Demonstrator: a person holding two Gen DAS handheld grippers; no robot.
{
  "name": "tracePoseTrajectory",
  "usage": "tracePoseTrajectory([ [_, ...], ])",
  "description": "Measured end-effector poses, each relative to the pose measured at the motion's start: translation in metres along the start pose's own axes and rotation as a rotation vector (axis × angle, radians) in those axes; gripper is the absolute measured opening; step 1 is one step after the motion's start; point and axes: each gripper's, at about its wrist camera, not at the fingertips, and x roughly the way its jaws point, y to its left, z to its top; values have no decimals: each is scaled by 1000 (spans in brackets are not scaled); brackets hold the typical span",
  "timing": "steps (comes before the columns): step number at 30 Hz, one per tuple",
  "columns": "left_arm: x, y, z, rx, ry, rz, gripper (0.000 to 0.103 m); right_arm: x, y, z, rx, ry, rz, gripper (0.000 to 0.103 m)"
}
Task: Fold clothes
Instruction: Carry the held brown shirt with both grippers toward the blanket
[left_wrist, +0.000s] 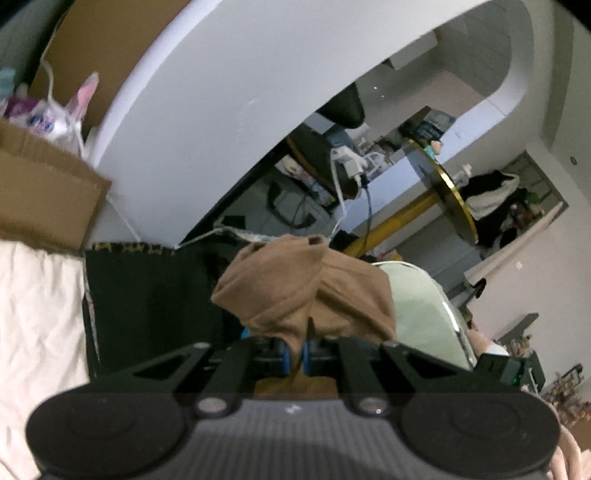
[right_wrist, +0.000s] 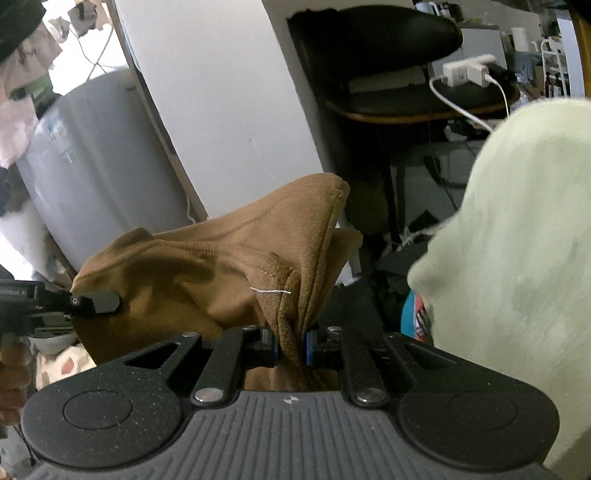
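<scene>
Fabric of a brown garment (right_wrist: 221, 273) is bunched between the right gripper (right_wrist: 291, 349) pads, clamped tight, and rises ahead of its fingers. The left gripper (left_wrist: 294, 358) pinches another fold of it, the cloth heaped just beyond. Farther right hangs a pale green cloth (right_wrist: 517, 236), with a white panel (left_wrist: 229, 103) behind.

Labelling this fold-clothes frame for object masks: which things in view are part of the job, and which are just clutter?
In the job:
- brown fleece garment, bunched and pinched at two spots
- left gripper, shut on it
- right gripper, shut on it

Lying about:
- pale green cloth
- brown cardboard box
- round gold-rimmed table
- white charger with cables
- cream crumpled sheet
</scene>
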Motion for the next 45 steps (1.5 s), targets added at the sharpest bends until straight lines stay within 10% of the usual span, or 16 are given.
tracePoseTrajectory([
  [24,73,93,19,3,46,55,6,107,-31,-35,-53,92,-73,12],
  [45,151,168,49,137,52,304,6,241,-39,-21,-196,171,-212,13],
])
